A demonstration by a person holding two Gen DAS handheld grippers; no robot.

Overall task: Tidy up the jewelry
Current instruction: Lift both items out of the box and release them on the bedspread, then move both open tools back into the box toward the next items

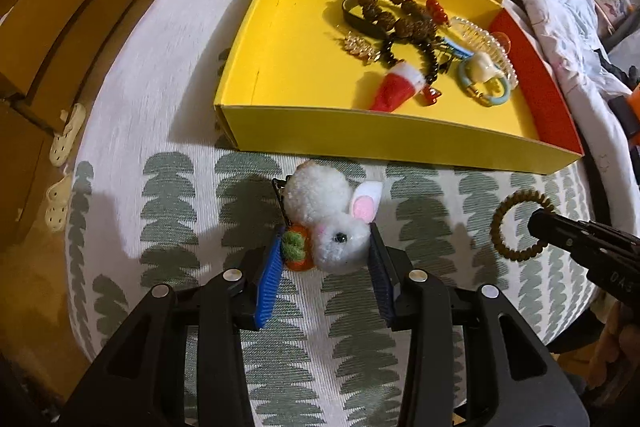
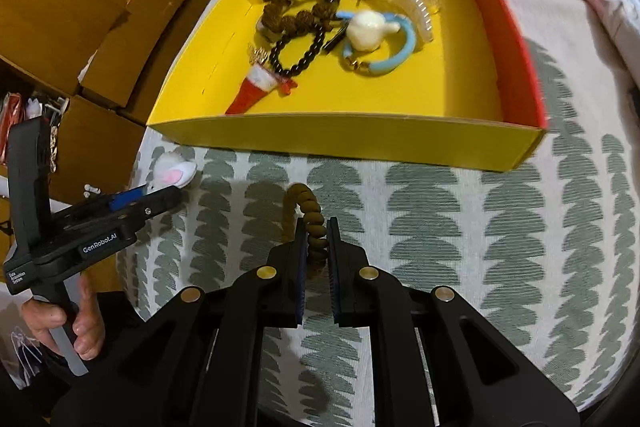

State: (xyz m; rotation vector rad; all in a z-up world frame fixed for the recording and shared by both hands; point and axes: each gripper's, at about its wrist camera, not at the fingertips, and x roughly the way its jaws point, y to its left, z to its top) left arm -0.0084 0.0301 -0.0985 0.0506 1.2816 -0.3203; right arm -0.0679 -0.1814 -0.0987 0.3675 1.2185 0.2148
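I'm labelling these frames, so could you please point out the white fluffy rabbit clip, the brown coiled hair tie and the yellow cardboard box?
White fluffy rabbit clip (image 1: 340, 239): left wrist view, face.
Brown coiled hair tie (image 2: 315, 227): right wrist view, pinched coil.
Yellow cardboard box (image 1: 360, 135): left wrist view, front wall.

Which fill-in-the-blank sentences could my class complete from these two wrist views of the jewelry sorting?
1. The left gripper is shut on a white pompom hair clip shaped like a ____.
2. The right gripper pinches a brown spiral ____.
3. The open box behind both grippers is mostly ____ in colour.
4. Inside the box, a Santa hat clip lies beside a bracelet of ____ beads.

Missing words: rabbit; hair tie; yellow; black
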